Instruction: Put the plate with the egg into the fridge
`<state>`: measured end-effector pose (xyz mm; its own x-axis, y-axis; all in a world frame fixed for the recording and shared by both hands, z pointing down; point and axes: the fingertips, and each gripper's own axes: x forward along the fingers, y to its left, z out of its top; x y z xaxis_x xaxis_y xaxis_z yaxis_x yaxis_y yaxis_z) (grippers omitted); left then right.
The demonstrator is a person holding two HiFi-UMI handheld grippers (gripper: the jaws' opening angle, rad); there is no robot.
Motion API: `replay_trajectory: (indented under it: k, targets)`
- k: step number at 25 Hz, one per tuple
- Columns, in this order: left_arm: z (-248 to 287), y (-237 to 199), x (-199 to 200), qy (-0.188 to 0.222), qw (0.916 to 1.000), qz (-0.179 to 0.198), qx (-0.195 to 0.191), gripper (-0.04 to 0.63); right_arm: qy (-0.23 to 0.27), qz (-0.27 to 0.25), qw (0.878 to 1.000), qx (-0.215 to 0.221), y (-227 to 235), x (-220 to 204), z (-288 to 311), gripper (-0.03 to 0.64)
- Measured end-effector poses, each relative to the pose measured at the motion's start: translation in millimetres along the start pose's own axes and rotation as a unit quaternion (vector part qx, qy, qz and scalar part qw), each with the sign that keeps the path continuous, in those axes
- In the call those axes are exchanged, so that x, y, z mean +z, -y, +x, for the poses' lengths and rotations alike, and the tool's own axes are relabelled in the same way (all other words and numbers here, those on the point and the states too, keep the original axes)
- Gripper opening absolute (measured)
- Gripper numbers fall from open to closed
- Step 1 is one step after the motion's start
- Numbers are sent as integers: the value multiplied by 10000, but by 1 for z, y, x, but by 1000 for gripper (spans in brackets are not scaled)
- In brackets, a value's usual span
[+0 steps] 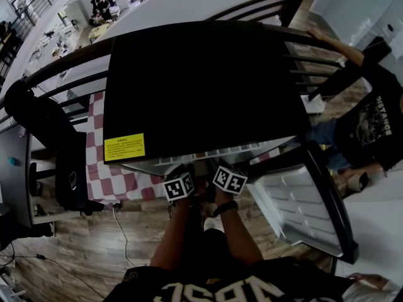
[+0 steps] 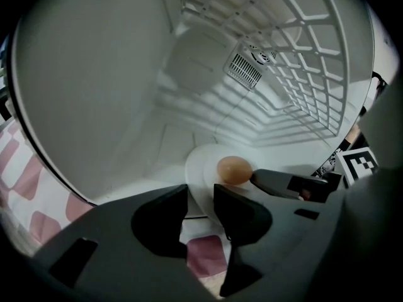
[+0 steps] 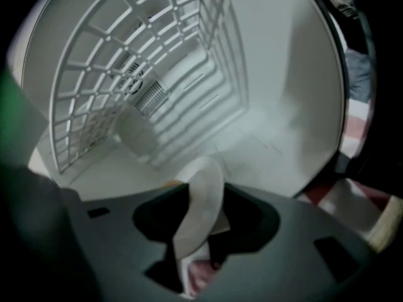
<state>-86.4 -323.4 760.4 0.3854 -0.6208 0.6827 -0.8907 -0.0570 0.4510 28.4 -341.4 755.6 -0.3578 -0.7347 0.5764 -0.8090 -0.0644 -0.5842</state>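
Plate [image 2: 201, 162] lying flat on fridge [image 2: 94, 93] floor, lower centre of left gripper view. Egg [image 2: 234, 169] resting sideways on plate, long axis running left-right. Left tongs [image 2: 200, 195] and right tongs [image 3: 205, 197] standing wide, plate rim sitting loose between each.

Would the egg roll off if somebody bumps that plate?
Probably yes. The egg is round and lies loose on the smooth white plate, whose rim looks shallow, so a jolt could set it rolling. Its shell would likely crack if it fell. The plate looks stiff, so it should slide rather than bend.
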Motion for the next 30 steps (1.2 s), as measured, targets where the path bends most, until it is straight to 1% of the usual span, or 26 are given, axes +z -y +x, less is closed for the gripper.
replay_trajectory:
  k: [5, 9, 13, 18, 23, 26, 30]
  targets:
    - [-3, -6, 0, 11, 9999, -23, 102, 146, 94, -224, 9996, -118, 11, 11, -8, 184]
    - [-7, -17, 6, 139, 9996, -10, 229, 146, 234, -201, 9994, -126, 17, 19, -16, 184]
    - [-14, -19, 9, 252, 9994, -68, 232, 146, 335, -223, 9991, -135, 23, 19, -26, 184]
    - [-23, -14, -1, 323, 9993, -151, 98, 146, 352, -100, 9993, 17, 24, 5, -37, 184]
    - [-28, -3, -29, 184, 9988, -411, -214, 146, 211, 175, 9992, 277, 22, -17, -44, 183]
    - [-31, 3, -45, 116, 9975, -582, -373, 146, 104, 246, 9989, 392, 21, -32, -47, 183]
    - [-33, 12, -58, 44, 9971, -549, -520, 146, -74, 189, 9983, 538, 19, -47, -48, 183]
